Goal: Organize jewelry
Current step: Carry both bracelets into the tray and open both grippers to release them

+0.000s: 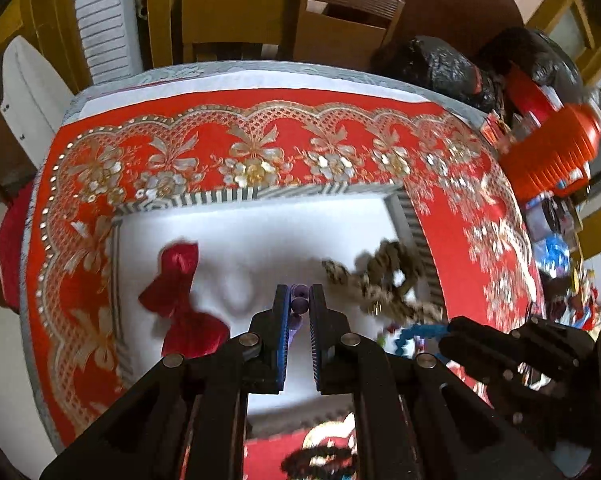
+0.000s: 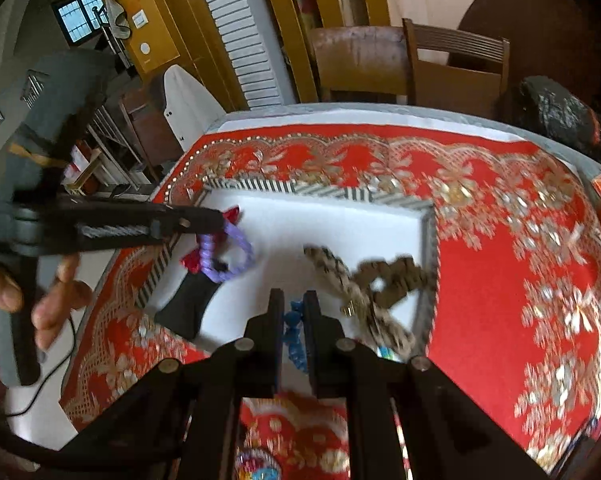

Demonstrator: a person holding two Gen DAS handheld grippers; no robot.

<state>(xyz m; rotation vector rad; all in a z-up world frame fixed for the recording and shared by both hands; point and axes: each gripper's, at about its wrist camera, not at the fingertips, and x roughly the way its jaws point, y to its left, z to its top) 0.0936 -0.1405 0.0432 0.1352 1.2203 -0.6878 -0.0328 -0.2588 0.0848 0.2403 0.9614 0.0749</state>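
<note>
Right wrist view: right gripper (image 2: 293,312) has its fingers pinched on a blue beaded bracelet (image 2: 293,330), which hangs between them above the white centre panel (image 2: 332,224) of the red embroidered cloth (image 2: 484,280) on the surface. The left gripper (image 2: 204,220) carries a purple beaded bracelet (image 2: 236,256) — its fingers are pressed together on the beads, confirmed in the left wrist view (image 1: 299,308). A gold-brown chain necklace (image 2: 380,280) lies in a heap on the white panel, near its right edge; a red satin pouch (image 1: 180,292) lies at the left.

Risks, as judged: both bracelets dangle loosely — a swing could snag the necklace heap and drag it. Thin bead grip may slip. The two grippers work close together; collision is possible.
</note>
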